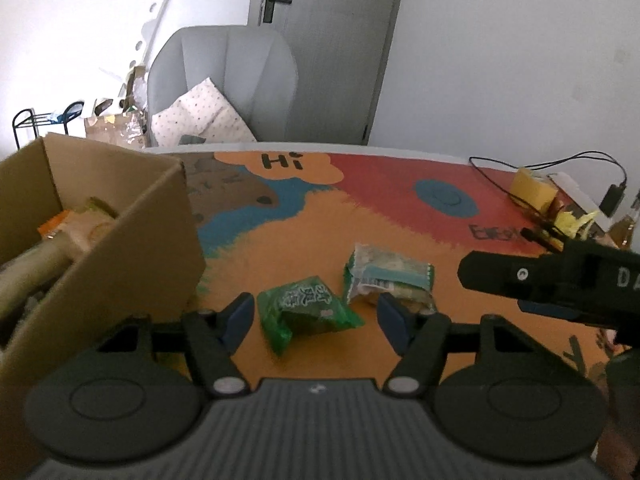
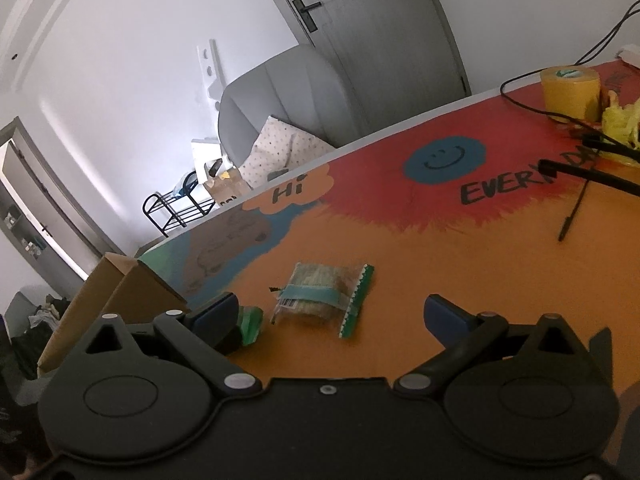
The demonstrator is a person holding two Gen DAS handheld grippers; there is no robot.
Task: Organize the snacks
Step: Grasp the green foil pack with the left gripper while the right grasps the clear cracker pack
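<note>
A green snack packet lies on the colourful table mat, between the blue pads of my left gripper. That gripper is open, its pads a little clear of the packet on both sides. Just behind it lies a clear packet with a teal band. In the right wrist view this clear packet sits between the wide-apart fingers of my open right gripper, untouched. The green packet peeks out behind the left finger. A cardboard box holding several snacks stands at the left. The right gripper reaches in from the right.
A yellow tape roll, crumpled yellow wrapping and black cables lie at the table's far right. Behind the table's far edge stands a grey armchair with a dotted cushion.
</note>
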